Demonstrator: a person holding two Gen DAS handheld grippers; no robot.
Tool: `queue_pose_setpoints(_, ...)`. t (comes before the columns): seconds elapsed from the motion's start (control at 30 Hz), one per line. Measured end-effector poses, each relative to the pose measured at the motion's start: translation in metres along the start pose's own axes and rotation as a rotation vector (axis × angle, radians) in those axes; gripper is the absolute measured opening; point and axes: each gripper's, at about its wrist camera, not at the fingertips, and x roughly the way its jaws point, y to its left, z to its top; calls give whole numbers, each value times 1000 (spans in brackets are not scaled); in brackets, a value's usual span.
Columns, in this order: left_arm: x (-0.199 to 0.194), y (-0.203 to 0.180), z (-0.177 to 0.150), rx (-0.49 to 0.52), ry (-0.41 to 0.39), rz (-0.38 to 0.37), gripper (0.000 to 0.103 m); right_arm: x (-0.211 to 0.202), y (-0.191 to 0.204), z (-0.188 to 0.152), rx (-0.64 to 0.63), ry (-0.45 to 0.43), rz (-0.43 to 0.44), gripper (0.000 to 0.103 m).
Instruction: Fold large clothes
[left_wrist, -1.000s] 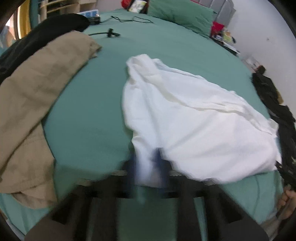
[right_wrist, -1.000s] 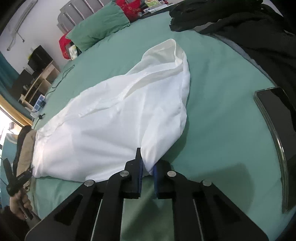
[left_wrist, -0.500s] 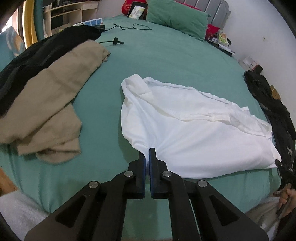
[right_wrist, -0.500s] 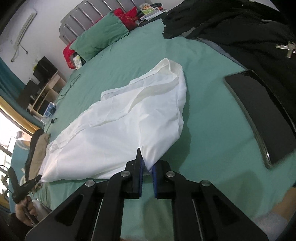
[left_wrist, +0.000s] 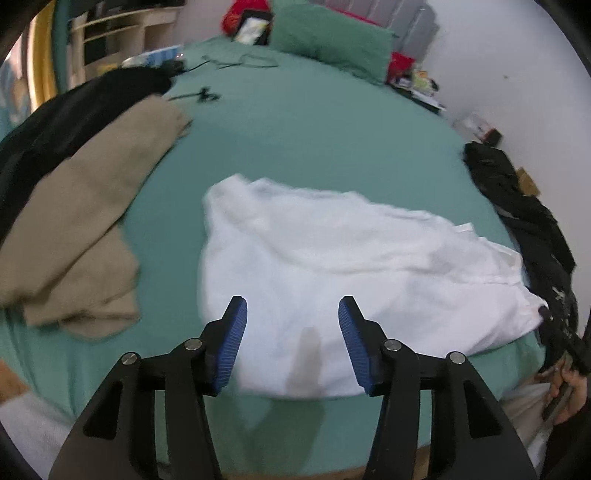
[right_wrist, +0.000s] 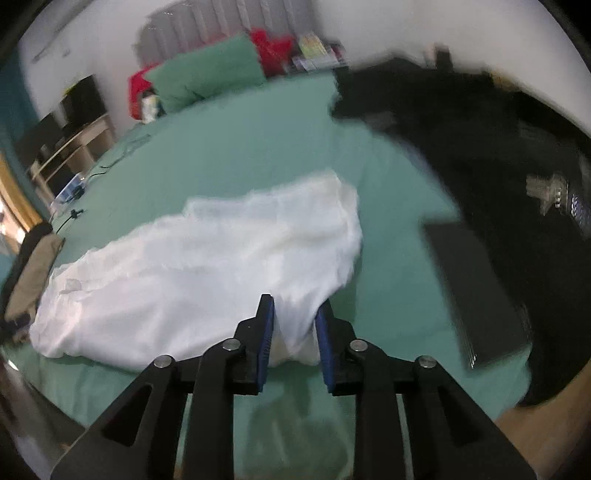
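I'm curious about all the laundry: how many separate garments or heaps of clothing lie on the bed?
4: white garment in the middle, tan garment and black one at left, black heap at right. Heaps may hide more.

The left tongs (left_wrist: 292, 308) point steeply down, jaws just sprung wide apart with nothing pinched. The right tongs (right_wrist: 294, 308), jaws just opening, stand narrowly parted; through blur, apparently free. At four o'clock in the left view, a hand (left_wrist: 570, 387) grips its handle.

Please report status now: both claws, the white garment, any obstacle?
Left claw open, released. Right claw just opening, cloth between. Crumpled white cotton garment on green bed. Beige garment clear.
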Motion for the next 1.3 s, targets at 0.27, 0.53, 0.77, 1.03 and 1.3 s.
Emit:
queue_pose_setpoints(0.27, 44, -83, 17, 280, 32, -42, 55, 41, 95, 17, -385, 12, 179, 27)
queue_pose_setpoints(0.53, 75, -111, 23, 431, 78, -4, 55, 77, 130, 13, -597, 73, 184, 35)
queue_pose_setpoints(0.77, 80, -113, 26, 463, 74, -55, 28, 78, 129, 9, -600, 111, 265, 6)
queue_pose_setpoints(1.03, 72, -113, 40, 413, 13, -83, 4, 78, 127, 33, -523, 41, 299, 2)
queue_pose_setpoints(1.3, 80, -114, 80, 375, -27, -94, 2, 87, 122, 69, -474, 18, 308, 2)
